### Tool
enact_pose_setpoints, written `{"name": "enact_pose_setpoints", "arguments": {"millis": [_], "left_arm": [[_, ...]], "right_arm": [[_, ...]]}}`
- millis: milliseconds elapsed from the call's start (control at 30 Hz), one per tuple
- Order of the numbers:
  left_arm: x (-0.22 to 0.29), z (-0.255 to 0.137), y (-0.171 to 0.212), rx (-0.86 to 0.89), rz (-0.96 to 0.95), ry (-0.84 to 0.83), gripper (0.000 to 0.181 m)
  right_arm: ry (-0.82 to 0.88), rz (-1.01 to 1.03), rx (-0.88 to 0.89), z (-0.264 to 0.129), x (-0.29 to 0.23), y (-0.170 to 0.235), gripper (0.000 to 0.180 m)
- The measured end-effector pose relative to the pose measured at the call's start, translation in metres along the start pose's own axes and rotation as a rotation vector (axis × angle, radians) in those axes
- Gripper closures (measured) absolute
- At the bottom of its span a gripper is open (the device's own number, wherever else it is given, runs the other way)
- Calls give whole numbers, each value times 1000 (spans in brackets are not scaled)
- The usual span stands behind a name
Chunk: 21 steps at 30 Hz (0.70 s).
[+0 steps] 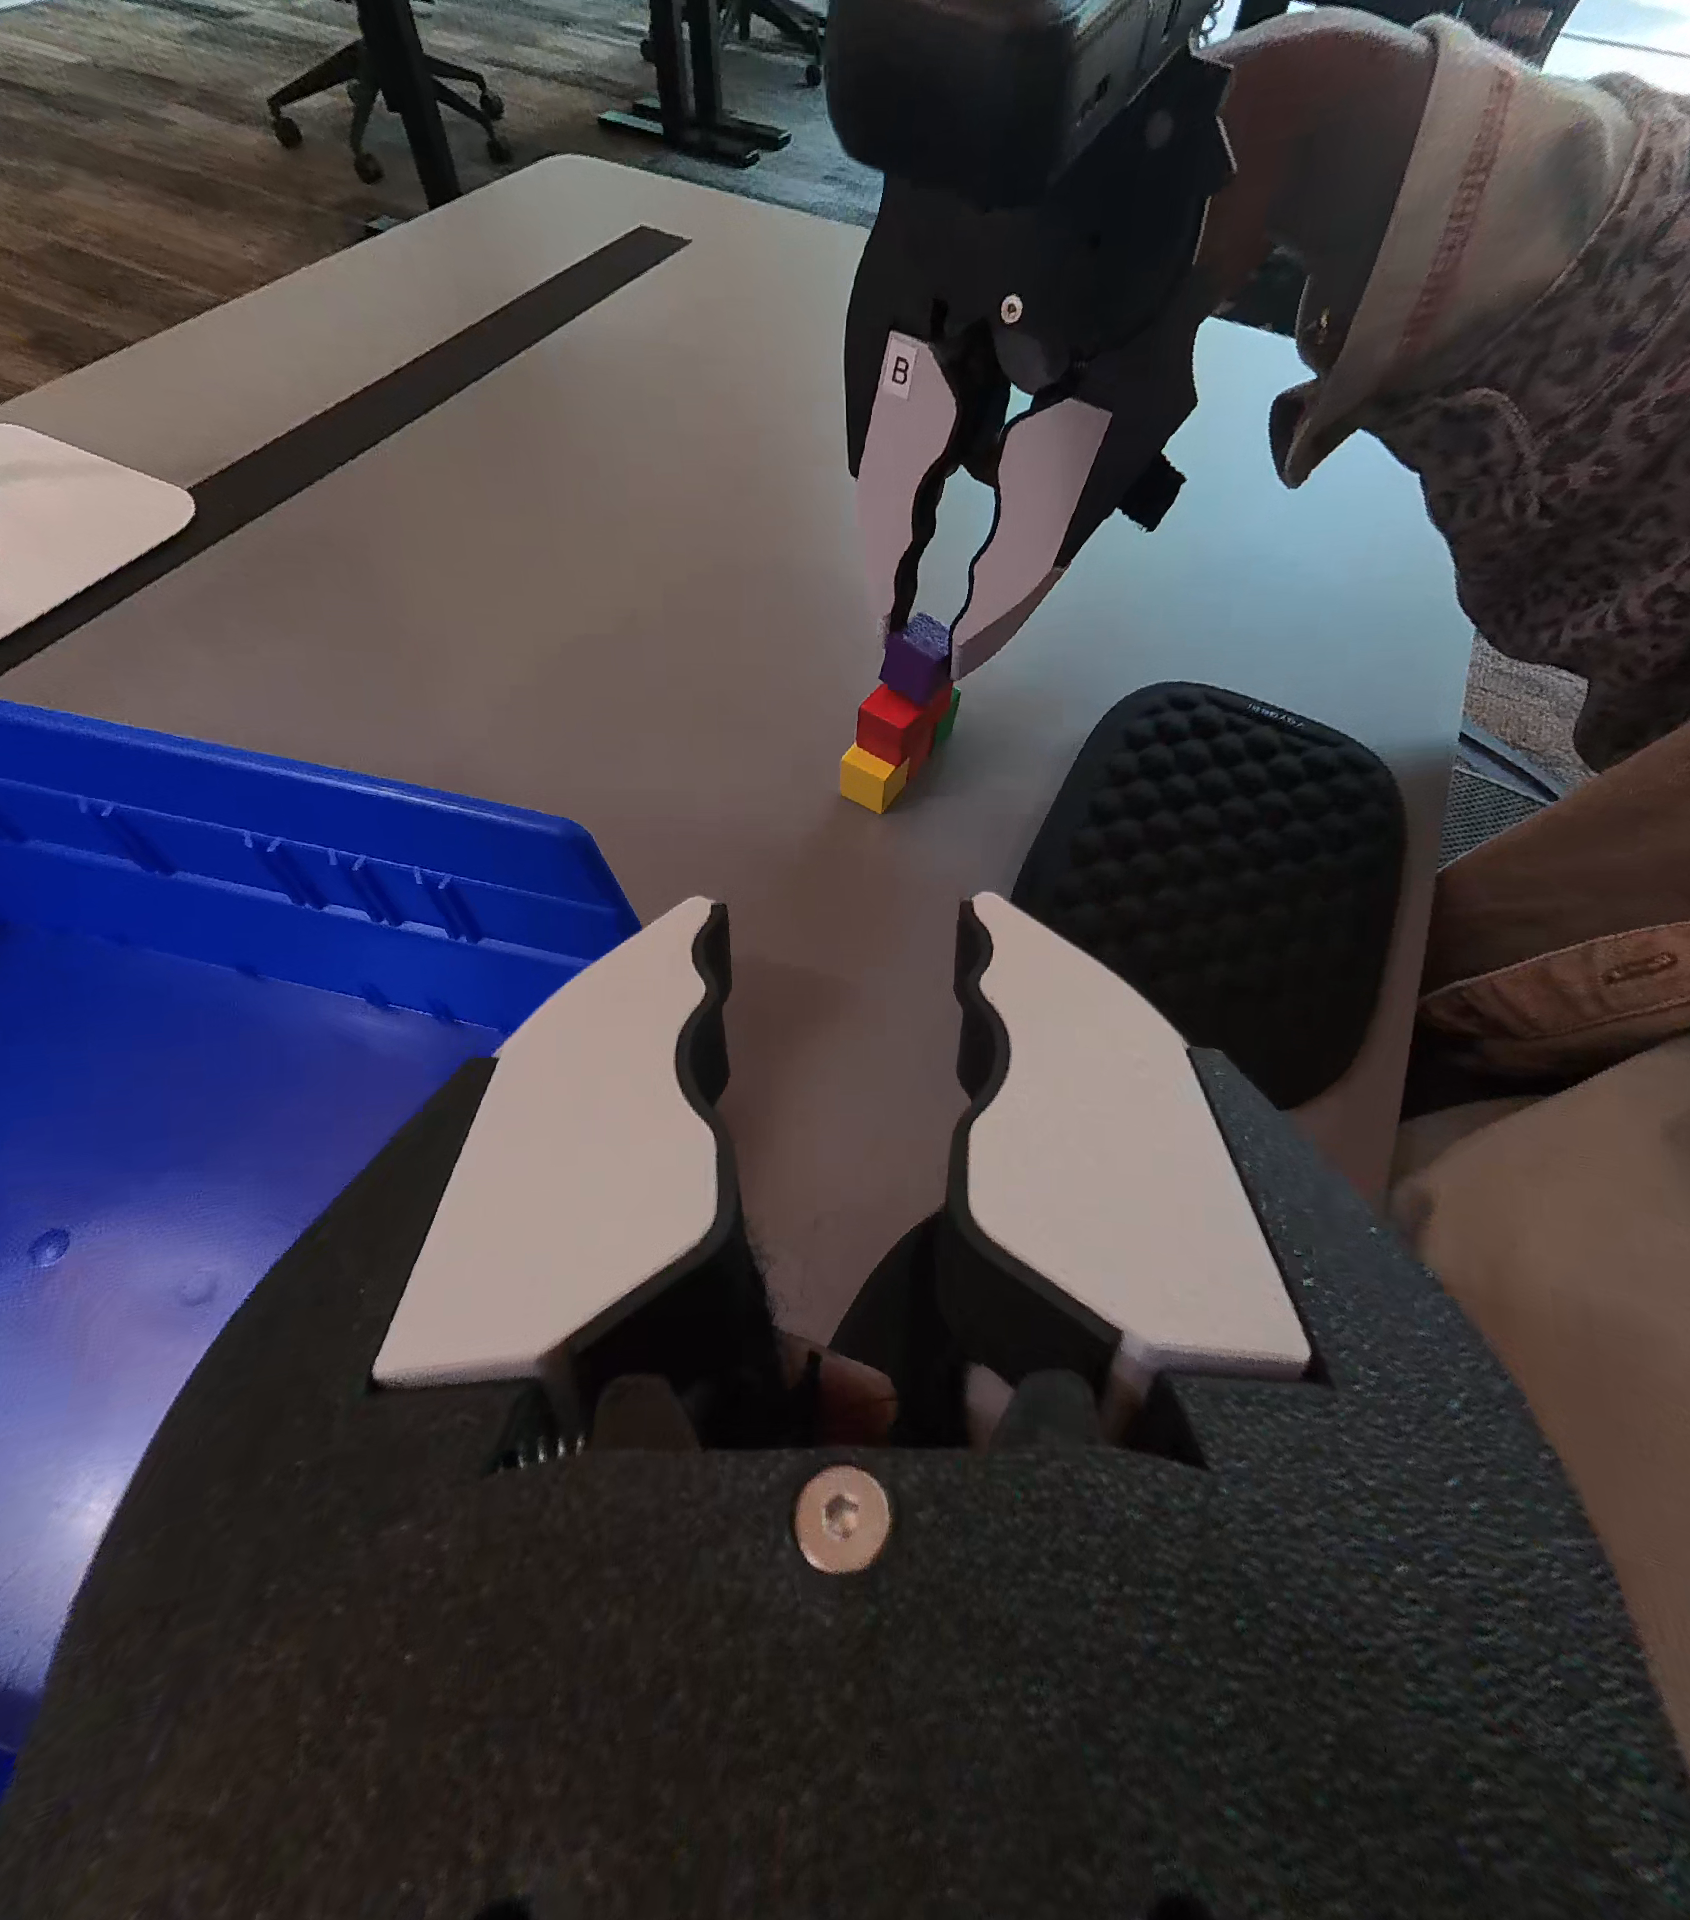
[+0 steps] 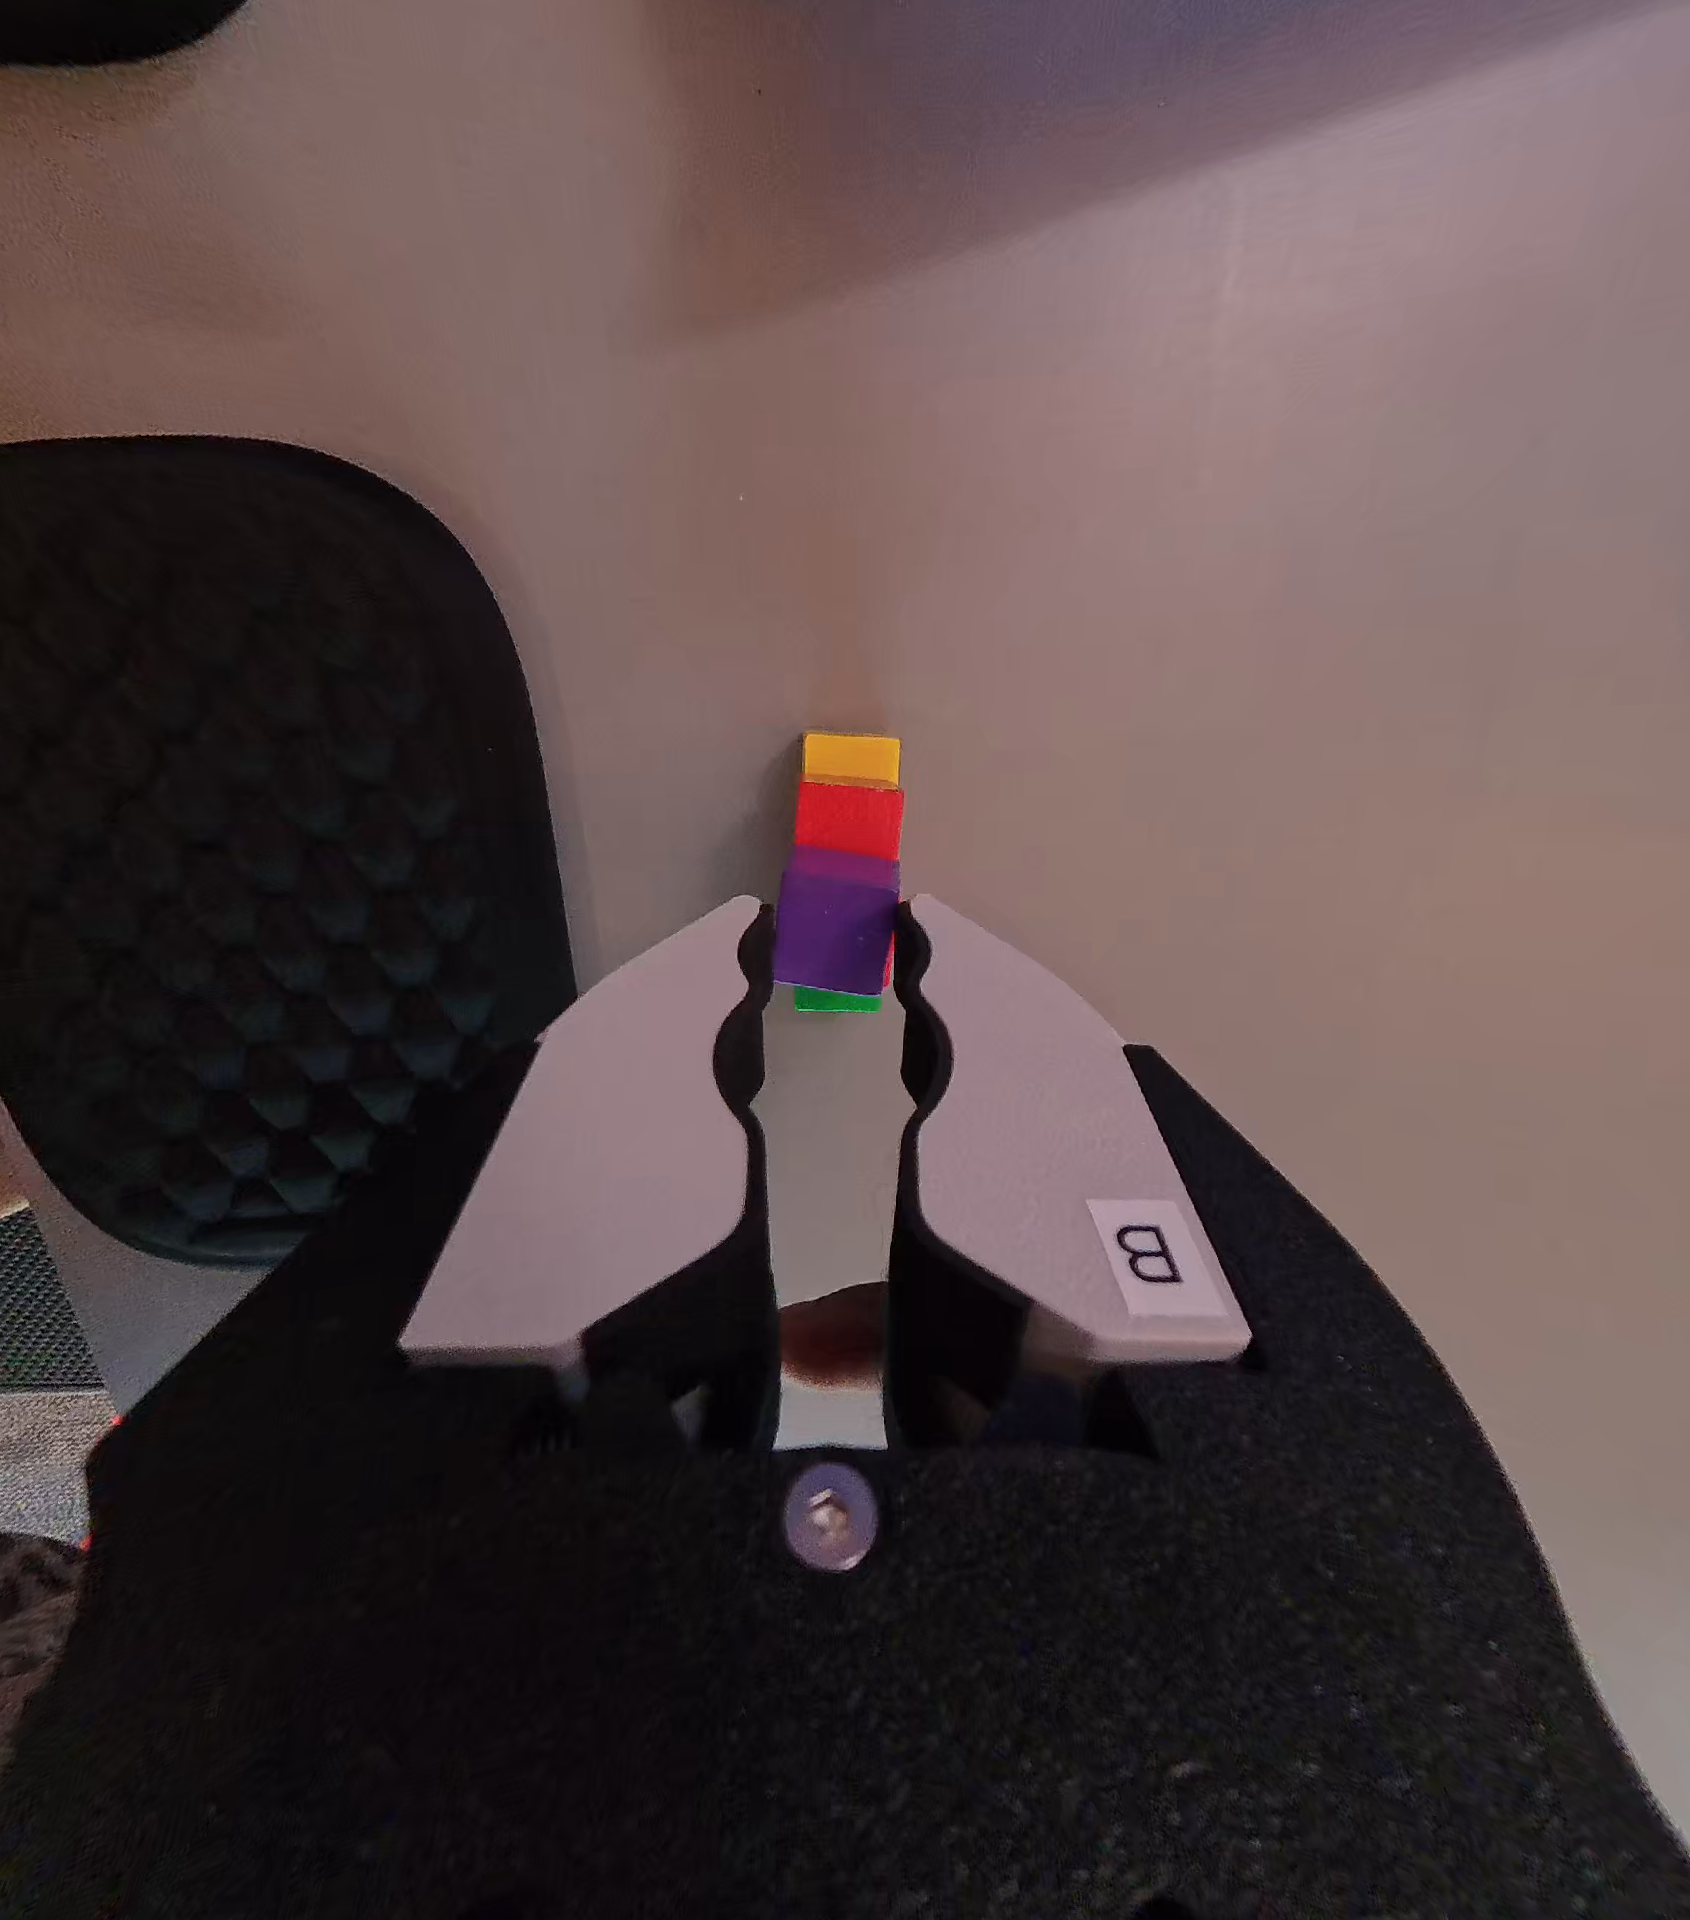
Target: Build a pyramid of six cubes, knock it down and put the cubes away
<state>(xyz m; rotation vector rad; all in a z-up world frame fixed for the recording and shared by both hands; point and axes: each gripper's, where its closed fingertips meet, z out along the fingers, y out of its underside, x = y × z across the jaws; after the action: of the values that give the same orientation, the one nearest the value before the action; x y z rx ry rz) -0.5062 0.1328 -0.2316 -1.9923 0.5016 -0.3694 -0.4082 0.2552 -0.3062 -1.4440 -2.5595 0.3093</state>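
Observation:
A small pyramid of coloured cubes stands on the grey table (image 1: pixel 529 582): a yellow cube (image 1: pixel 870 777) at the near end of the bottom row, a green cube (image 1: pixel 947 717) at the far end, red cubes (image 1: pixel 891 719) above. My right gripper (image 1: pixel 926 646) comes down from above and is shut on the purple cube (image 1: pixel 916 665) at the top of the pile. In the right wrist view the purple cube (image 2: pixel 836 930) sits between the fingertips (image 2: pixel 836 935), over red (image 2: pixel 849 819), yellow (image 2: pixel 851 756) and green (image 2: pixel 833 1000) cubes. My left gripper (image 1: pixel 839 935) is open and empty, held back beside the bin.
A blue plastic bin (image 1: pixel 197 1039) stands at the left front of the table. A black padded wrist rest (image 1: pixel 1225 873) lies right of the cubes, also in the right wrist view (image 2: pixel 197 852). A white lamp base (image 1: pixel 20 520) sits at far left. A person's sleeve (image 1: pixel 1599 364) is at right. One gripper's finger ends stand about 20 cm off the other's.

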Motion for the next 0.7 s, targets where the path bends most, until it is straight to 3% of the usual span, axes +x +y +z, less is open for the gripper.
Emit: {"name": "enact_pose_setpoints", "arguments": {"millis": [167, 300, 367, 500, 700], "left_arm": [[-1, 5, 6, -45, 17, -18, 137], [-17, 7, 16, -137, -1, -168, 130], [-28, 7, 23, -183, -23, -282, 119], [-29, 15, 30, -193, -51, -372, 94], [-21, 31, 33, -157, -82, -450, 49]], "right_arm": [[-2, -12, 8, 1, -1, -2, 158], [29, -4, 55, -2, -1, -7, 142], [107, 39, 74, -4, 6, -12, 135], [385, 220, 122, -17, 15, -15, 99], [672, 653, 313, -33, 3, -12, 76]]}}
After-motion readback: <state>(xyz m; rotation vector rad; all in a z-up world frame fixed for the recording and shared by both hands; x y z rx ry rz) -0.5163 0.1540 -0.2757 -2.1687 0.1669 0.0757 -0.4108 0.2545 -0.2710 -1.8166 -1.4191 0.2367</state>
